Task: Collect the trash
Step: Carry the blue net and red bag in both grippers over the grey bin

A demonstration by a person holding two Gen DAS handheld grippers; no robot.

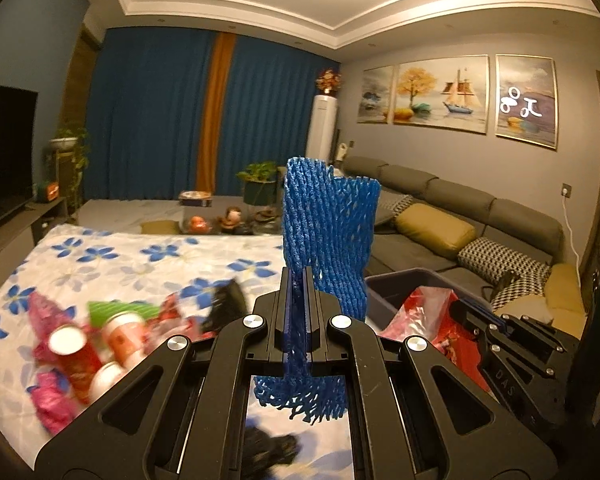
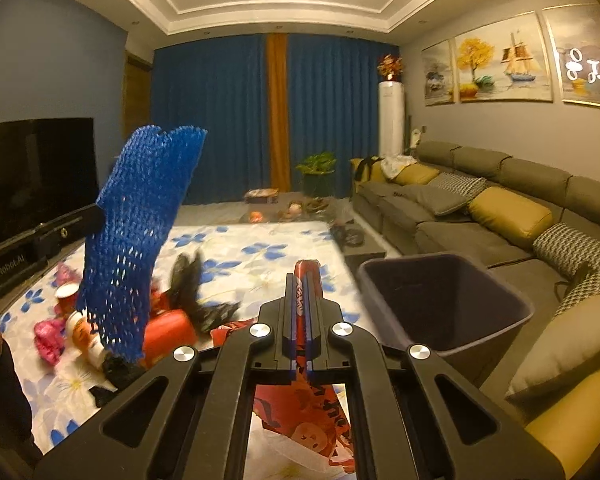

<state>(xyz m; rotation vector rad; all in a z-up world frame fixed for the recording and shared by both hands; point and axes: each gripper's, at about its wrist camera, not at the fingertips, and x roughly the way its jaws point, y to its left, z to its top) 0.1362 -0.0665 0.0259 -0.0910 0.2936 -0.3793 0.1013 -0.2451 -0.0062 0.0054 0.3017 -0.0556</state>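
Trash lies heaped at the left on the flowered cloth (image 1: 148, 256): pink wrappers (image 1: 48, 312), red paper cups (image 1: 76, 348) tipped on their sides, a green scrap (image 1: 120, 308) and something black (image 1: 230, 300), all blurred in the left wrist view. The right wrist view shows the same pile lower left, with a red can (image 2: 168, 332) on its side beside black scraps (image 2: 192, 280). Farther left in that view stands a dark television (image 2: 32, 176) on a low stand. Moving toward the middle, the left gripper (image 1: 299, 304) has its fingers pressed together on a blue foam net (image 1: 328, 236), which stands up above the fingertips and also hangs out below them; from the right wrist view the same net shows lifted in the air above the pile, well clear of the cloth. The right gripper (image 2: 302, 300) has its fingers likewise closed tight, pinching a red printed wrapper (image 2: 308, 420) that pokes out past the tips and spreads below them. Just right of it sits a dark bin (image 2: 448, 304), tilted open toward the camera, standing between the cloth and the sofa; the wrapper is beside the bin, not in it. In the left wrist view the bin's rim (image 1: 404, 276) appears behind the net, with the red wrapper in front of it. A long grey sofa (image 2: 480, 216) with yellow cushions (image 2: 508, 212) runs along the right wall, under three framed paintings (image 2: 500, 68). Blue curtains (image 2: 220, 120) close the far end.
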